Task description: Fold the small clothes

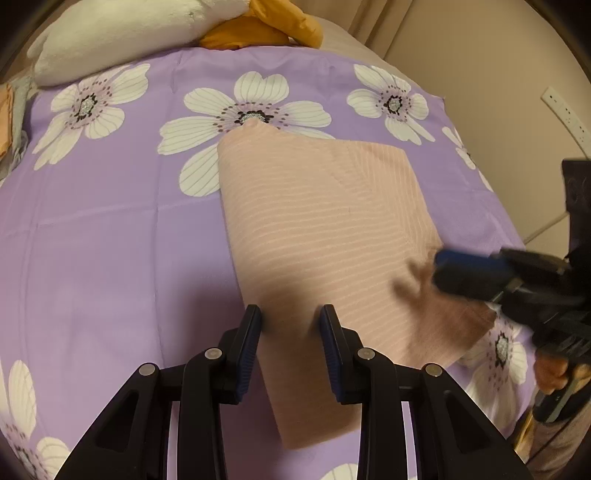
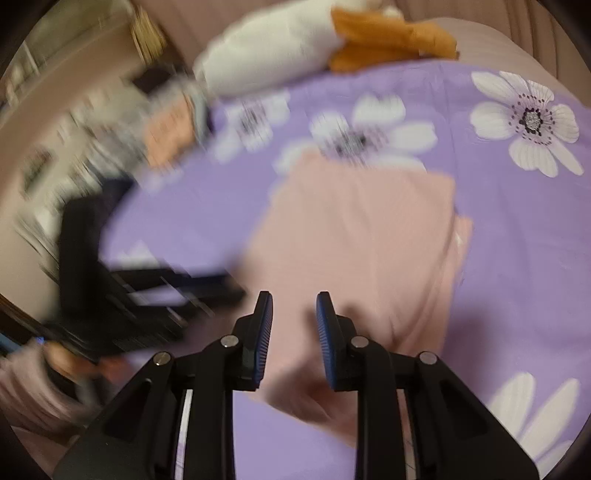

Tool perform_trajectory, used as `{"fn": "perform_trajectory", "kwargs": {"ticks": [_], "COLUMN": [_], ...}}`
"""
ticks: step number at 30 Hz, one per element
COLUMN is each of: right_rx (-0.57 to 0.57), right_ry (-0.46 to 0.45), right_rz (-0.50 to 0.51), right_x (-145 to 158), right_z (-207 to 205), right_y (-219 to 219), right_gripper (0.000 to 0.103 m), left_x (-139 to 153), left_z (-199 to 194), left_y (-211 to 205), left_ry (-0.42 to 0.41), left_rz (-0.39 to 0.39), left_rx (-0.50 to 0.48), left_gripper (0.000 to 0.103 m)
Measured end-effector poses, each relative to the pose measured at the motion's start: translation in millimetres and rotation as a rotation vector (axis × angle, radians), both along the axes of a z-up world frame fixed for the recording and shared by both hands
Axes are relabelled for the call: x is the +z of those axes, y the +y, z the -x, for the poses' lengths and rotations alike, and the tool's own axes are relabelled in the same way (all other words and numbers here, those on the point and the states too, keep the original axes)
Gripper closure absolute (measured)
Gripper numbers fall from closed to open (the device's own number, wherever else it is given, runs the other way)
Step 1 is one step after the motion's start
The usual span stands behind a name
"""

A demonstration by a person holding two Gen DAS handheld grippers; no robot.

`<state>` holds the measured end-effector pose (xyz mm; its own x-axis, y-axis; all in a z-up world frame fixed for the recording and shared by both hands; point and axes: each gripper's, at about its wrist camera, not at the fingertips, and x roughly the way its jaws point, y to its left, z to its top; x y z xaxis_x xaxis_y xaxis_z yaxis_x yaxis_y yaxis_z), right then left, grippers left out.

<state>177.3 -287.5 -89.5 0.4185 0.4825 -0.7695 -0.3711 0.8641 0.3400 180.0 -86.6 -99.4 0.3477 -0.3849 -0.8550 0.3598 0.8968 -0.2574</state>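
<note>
A pink ribbed garment (image 1: 321, 229) lies folded and flat on the purple flowered bedspread (image 1: 110, 240). My left gripper (image 1: 291, 319) hovers over the garment's near left edge, its jaws open with only cloth below them. In the left wrist view my right gripper (image 1: 443, 266) comes in blurred from the right, just above the garment's right side. In the right wrist view the right gripper (image 2: 294, 306) is open above the garment (image 2: 362, 240), with nothing pinched between its pads. The left gripper (image 2: 147, 288) appears there as a dark blur at the left.
A white plush toy with orange parts (image 1: 122, 33) lies at the far end of the bed. A small pile of clothes (image 2: 170, 133) sits at the bed's left edge. The bed's right edge meets a beige wall with a socket strip (image 1: 565, 110).
</note>
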Motion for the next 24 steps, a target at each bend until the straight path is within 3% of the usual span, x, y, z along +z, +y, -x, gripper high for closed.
{"fn": "perform_trajectory", "kwargs": {"ticks": [4, 6, 8, 10, 13, 17, 19, 20, 24], "right_rx": [-0.029, -0.064, -0.145, -0.181, -0.217, -0.247, -0.234, -0.227, -0.255], "right_ry": [0.06, 0.097, 0.092, 0.095, 0.109, 0.153, 0.153, 0.148, 0.099], "right_rz": [0.198, 0.188, 0.133, 0.023, -0.099, -0.153, -0.191, -0.195, -0.168], "right_x": [-29, -38, -38, -36, -41, -57, -61, -59, -47], "right_z": [17, 25, 37, 48, 56, 53, 51, 53, 58], "right_y": [-15, -30, -52, -66, -79, -79, -76, -73, -68], "right_gripper": [0.084, 0.084, 0.078, 0.077, 0.068, 0.067, 0.08, 0.094, 0.099], "left_x": [-2, -2, -3, -4, -6, -10, -10, -10, -9], "left_z": [4, 7, 10, 14, 19, 23, 24, 25, 26], "left_y": [1, 2, 4, 7, 12, 13, 11, 11, 7], "left_ry": [0.003, 0.005, 0.003, 0.011, 0.022, 0.04, 0.034, 0.033, 0.031], "left_rz": [0.002, 0.002, -0.001, 0.006, 0.017, 0.017, 0.007, 0.003, -0.003], "left_rx": [-0.01, -0.017, -0.021, -0.023, -0.013, 0.001, -0.003, -0.005, -0.01], "left_gripper": [0.073, 0.073, 0.073, 0.073, 0.073, 0.073, 0.073, 0.073, 0.073]}}
